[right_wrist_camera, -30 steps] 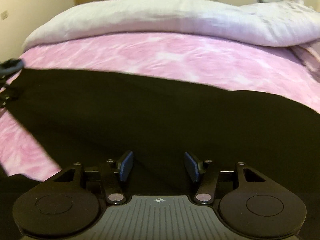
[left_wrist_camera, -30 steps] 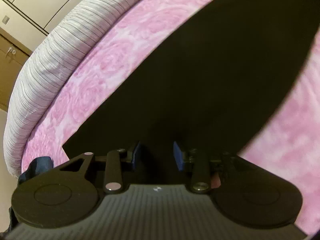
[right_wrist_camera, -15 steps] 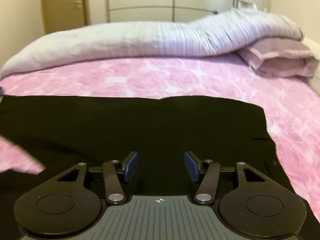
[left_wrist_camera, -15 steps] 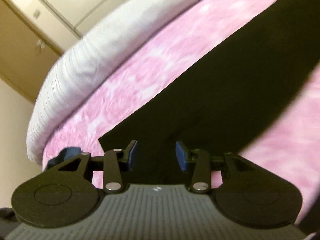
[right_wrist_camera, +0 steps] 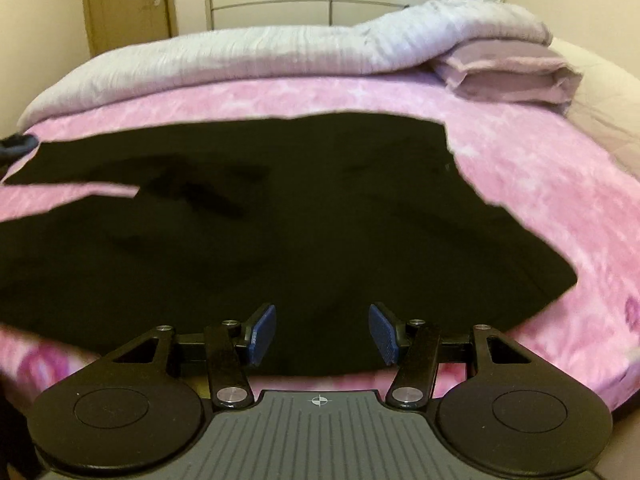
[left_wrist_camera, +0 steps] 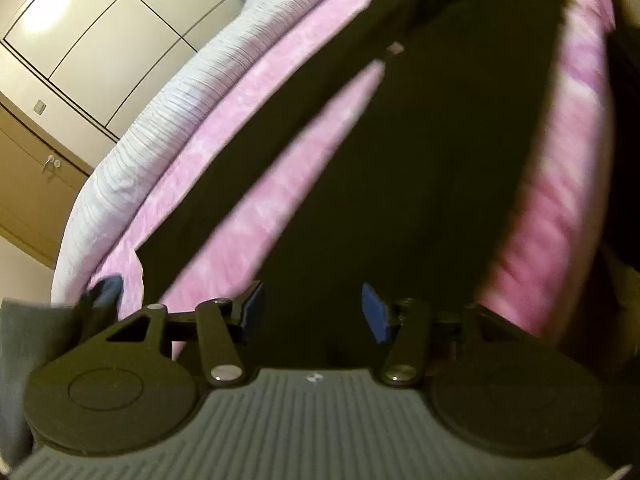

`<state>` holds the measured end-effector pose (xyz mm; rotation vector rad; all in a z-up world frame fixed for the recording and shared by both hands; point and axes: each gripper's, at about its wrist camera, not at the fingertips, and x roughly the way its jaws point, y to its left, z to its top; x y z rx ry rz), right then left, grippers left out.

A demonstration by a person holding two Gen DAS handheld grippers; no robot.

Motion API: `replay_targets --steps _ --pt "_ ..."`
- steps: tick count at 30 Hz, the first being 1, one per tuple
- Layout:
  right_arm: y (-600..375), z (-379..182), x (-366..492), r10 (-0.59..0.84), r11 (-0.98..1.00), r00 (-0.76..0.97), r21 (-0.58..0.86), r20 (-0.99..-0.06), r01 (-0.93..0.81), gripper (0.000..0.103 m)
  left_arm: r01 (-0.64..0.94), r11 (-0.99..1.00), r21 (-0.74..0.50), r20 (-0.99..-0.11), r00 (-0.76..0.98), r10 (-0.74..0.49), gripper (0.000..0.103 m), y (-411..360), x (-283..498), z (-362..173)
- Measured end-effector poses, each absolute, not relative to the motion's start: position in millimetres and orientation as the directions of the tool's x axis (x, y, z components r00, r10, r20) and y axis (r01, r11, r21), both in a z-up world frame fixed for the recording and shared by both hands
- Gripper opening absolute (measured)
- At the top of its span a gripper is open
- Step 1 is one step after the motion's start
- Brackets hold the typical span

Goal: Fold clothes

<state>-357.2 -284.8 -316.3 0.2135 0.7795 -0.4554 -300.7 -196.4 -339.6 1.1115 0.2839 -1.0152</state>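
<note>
Garment (right_wrist_camera: 300, 208) legs split, left view; folded blanket (right_wrist_camera: 508, 76) right view.

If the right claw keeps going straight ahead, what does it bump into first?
Most likely the flat black cloth garment spread on the pink flowery bedspread. The open right claw points right at it, though depth is hard to judge.

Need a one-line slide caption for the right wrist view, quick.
Right gripper, fingers open, poised over the black garment spread on the pink bedspread, grey duvet bunched behind.
</note>
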Motion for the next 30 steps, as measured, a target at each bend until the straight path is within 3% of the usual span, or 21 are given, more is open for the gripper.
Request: replay_targets --steps 9,15,16,18,21,30 --pt "-246 -338 -355 -0.335 0.933 0.594 -0.17 -0.732 0.316 0.056 0.595 0.024 0.803 -0.542 0.747 -0.387 0.056 -145 -321 -390" --pt "-243 -346 -347 -0.357 0.932 0.582 -0.24 -0.731 0.271 0.056 0.527 -0.026 0.85 -0.506 0.8 -0.321 0.06 -138 -306 -394" --pt "-243 -348 -346 -0.36 0.931 0.58 -0.245 -0.731 0.269 0.056 0.517 -0.036 0.855 -0.501 0.807 -0.311 0.058 -137 -304 -395" --pt "-243 -350 -346 -0.367 0.929 0.576 -0.254 -0.73 0.27 0.056 0.498 -0.054 0.865 -0.491 0.821 -0.291 0.004 -135 -299 -396" --pt "-244 -349 -346 -0.372 0.927 0.578 -0.258 -0.726 0.273 0.056 0.476 -0.079 0.876 -0.479 0.838 -0.263 0.002 -132 -294 -396" --pt "-245 -352 -348 -0.362 0.93 0.582 -0.243 -0.728 0.275 0.056 0.545 -0.088 0.834 -0.552 0.818 -0.164 0.005 -121 -295 -399"
